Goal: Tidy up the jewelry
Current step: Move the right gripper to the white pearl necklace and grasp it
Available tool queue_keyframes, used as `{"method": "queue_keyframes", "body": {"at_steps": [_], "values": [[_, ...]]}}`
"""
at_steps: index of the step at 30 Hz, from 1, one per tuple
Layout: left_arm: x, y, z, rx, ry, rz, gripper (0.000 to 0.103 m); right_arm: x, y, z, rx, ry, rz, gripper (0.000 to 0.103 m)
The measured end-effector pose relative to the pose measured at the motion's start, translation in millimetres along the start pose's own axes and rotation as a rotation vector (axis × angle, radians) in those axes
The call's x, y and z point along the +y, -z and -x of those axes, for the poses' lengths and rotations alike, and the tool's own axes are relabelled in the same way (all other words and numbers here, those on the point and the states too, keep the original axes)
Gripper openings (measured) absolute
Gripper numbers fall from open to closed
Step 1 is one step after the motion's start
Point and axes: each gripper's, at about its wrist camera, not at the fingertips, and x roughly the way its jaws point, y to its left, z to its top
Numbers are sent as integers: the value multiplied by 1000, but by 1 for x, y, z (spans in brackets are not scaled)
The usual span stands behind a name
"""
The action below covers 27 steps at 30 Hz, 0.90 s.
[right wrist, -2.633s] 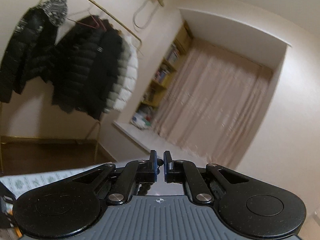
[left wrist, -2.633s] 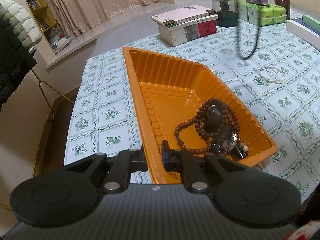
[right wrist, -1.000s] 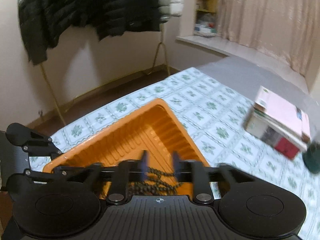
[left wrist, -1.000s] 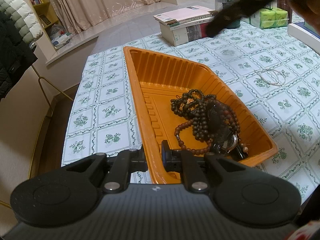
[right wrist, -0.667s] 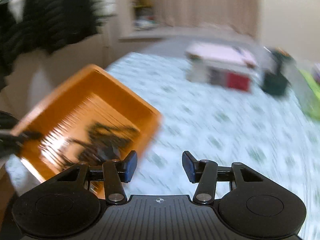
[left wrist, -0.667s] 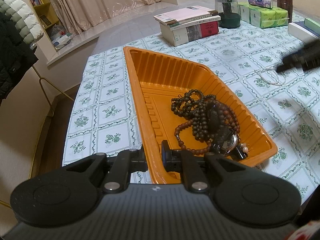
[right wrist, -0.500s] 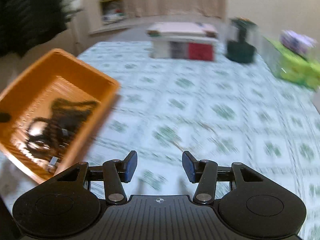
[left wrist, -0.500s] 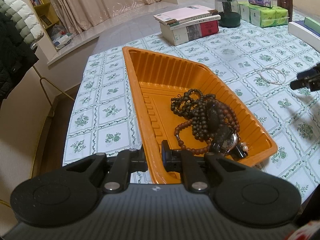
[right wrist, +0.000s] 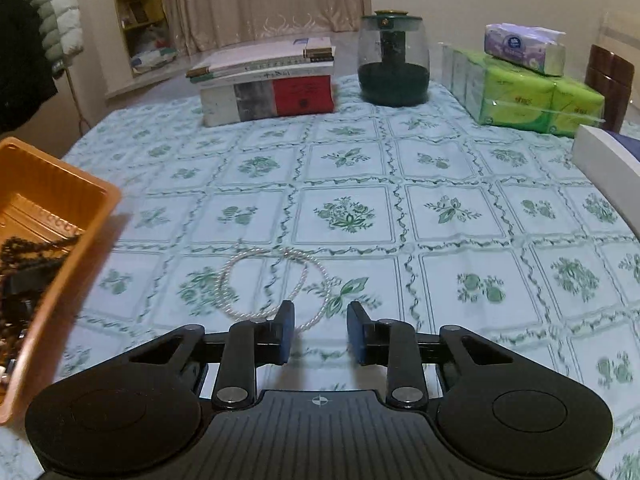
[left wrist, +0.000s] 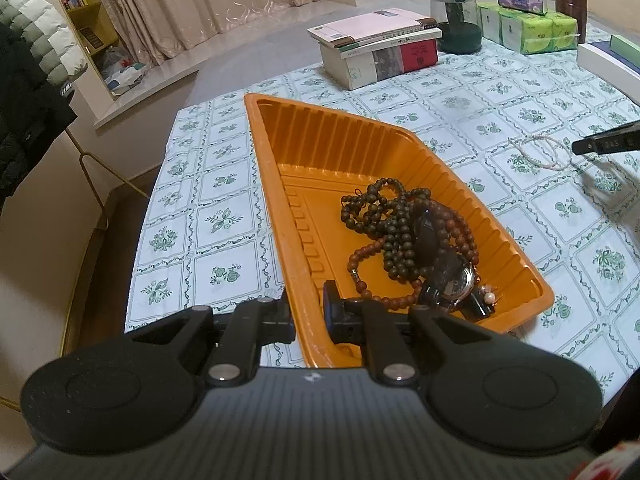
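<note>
An orange tray [left wrist: 328,140] sits on the green-patterned tablecloth. It holds dark bead strings [left wrist: 384,224], a reddish-brown bead string [left wrist: 460,224] and a watch [left wrist: 456,280]. My left gripper [left wrist: 308,312] is shut on the tray's near rim. A white pearl necklace [right wrist: 272,284] lies on the cloth right of the tray [right wrist: 60,248]; it also shows in the left wrist view [left wrist: 540,152]. My right gripper [right wrist: 320,332] is open and empty, just short of the necklace; its tip [left wrist: 600,142] shows in the left wrist view.
A stack of books [right wrist: 272,84] stands at the back, a dark green glass jar [right wrist: 394,64] beside it. Green tissue packs [right wrist: 524,92] and a white box [right wrist: 608,160] are at the right. The table edge is at the left, by a coat rack.
My right gripper dropped the dark bead string into the tray, opened, swung right and came down to the pearl necklace. My left gripper has kept its hold on the tray rim.
</note>
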Motion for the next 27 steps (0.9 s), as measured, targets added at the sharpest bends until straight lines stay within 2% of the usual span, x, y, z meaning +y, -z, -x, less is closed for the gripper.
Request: {"method": "queue_keyframes", "body": {"at_steps": [3,8,10,12,17,27], "values": [[0,0,0,0,0,-1,11,0,-4,-14,22,16,16,21],[-1,-1,-1,3,0,-4,11,7,-5,-32,45,42,81,17],[-1,-1,-1,3,1,-3,11,10,-6,-33,57,39,96,5],[-1,-1,-1,3,1,-4,11,11,-9,-29,71,40,101,1],[0,0,-2,3,4,-8,11,15,-19,6,7,50,157,1],[2,1,-3,2,13,-17,11,38,-77,110,-194,36,300,1]]}}
